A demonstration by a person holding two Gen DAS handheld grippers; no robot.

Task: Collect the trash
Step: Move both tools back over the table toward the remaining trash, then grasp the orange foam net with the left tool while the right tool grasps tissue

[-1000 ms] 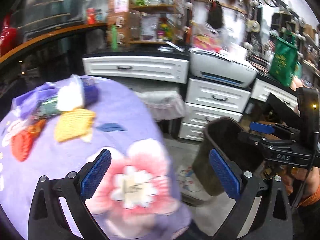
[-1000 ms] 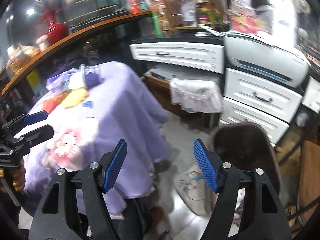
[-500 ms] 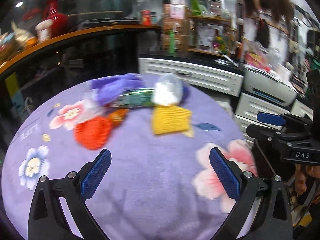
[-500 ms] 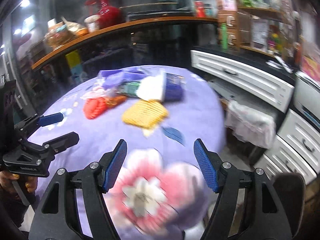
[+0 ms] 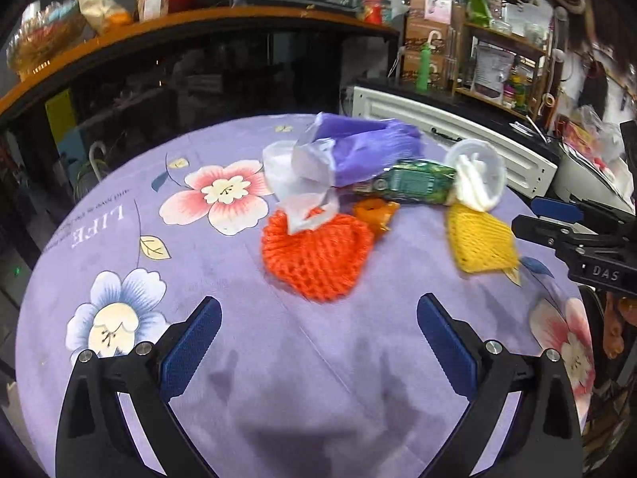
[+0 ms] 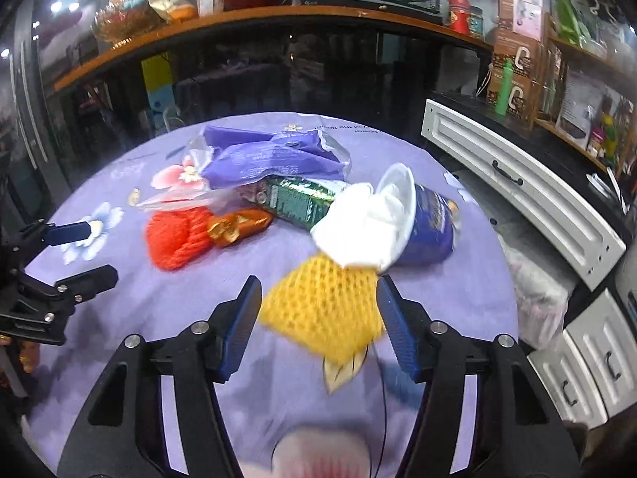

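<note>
A pile of trash lies on a round table with a purple flowered cloth (image 5: 119,263). It holds an orange foam net (image 5: 314,255), a yellow foam net (image 6: 322,310), a purple wrapper (image 5: 366,151), a green carton (image 5: 418,183), a small orange wrapper (image 5: 374,213) and a blue cup stuffed with white tissue (image 6: 422,223). My left gripper (image 5: 316,342) is open and empty, just short of the orange net. My right gripper (image 6: 318,322) is open, its jaws either side of the yellow net; contact is unclear.
White drawer units (image 6: 517,187) stand right of the table. A wooden shelf (image 6: 239,20) with jars and a red vase runs behind it. The other gripper shows at each view's edge (image 5: 573,239) (image 6: 51,271).
Both grippers swung left from the floor and dark bin to the table top and closed in on the trash pile. The right gripper now straddles the yellow net.
</note>
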